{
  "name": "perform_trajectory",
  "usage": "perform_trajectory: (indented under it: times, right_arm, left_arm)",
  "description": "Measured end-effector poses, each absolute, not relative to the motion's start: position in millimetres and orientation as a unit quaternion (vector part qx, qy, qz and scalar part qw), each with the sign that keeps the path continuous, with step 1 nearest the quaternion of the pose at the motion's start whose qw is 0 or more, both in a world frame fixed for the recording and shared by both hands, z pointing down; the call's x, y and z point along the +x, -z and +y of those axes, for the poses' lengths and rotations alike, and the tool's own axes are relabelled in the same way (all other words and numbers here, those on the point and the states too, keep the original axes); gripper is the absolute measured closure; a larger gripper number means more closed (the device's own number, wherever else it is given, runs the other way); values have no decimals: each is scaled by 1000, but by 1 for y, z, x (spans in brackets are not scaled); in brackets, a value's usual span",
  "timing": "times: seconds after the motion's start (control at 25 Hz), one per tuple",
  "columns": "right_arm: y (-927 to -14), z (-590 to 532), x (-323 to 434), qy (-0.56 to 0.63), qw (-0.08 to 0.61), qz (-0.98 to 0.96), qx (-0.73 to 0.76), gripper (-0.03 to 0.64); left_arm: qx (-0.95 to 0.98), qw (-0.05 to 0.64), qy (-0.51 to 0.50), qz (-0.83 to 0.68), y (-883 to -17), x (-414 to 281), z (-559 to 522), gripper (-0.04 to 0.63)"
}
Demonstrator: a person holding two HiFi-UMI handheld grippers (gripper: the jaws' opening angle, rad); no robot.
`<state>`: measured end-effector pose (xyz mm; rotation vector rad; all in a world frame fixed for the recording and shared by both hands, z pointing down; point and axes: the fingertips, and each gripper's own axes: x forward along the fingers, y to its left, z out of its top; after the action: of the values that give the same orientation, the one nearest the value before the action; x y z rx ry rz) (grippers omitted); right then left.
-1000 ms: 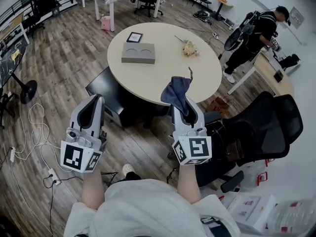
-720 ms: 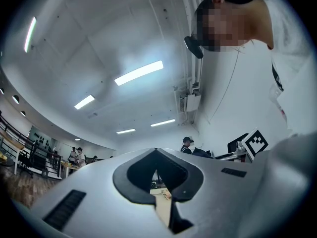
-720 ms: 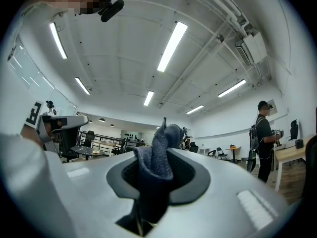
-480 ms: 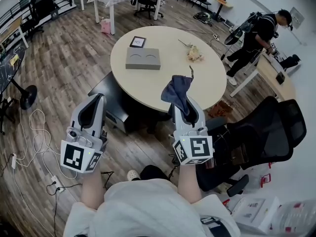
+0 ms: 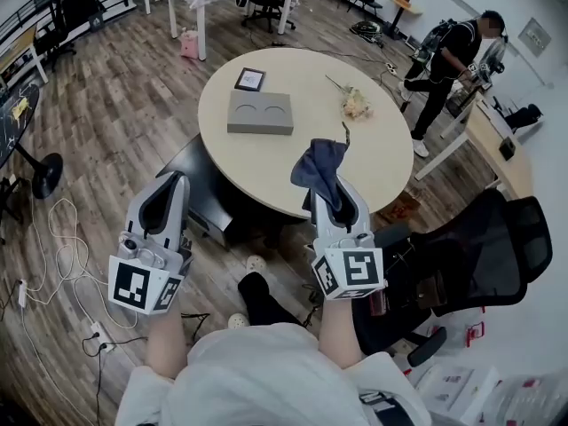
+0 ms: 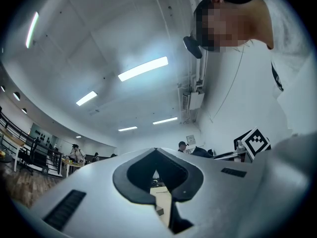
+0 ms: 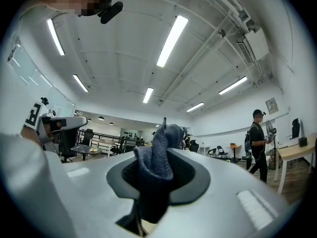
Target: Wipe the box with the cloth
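While the person steps closer, the box on the round table draws nearer, unwiped; the right gripper stays clamped on the cloth, and the left gripper is closed on nothing.

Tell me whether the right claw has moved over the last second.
Yes. The right claw, shut on the cloth, has come forward toward the box: the cloth now reaches further past the table's near edge.
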<state>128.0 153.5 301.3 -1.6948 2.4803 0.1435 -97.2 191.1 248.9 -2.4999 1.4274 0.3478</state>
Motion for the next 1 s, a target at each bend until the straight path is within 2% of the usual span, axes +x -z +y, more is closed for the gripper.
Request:
perform_trajectory:
  times: [0.44,1.0]
  right_arm:
    - [-286,31,119,-55,72,835,-542,528]
    - [-281,-89,147,-54,83,845,-526,528]
  left_arm:
    - [-845,132,-121,504,-235,-102,82,589]
    - [-839,147,-127,508,-223,-65,-32,589]
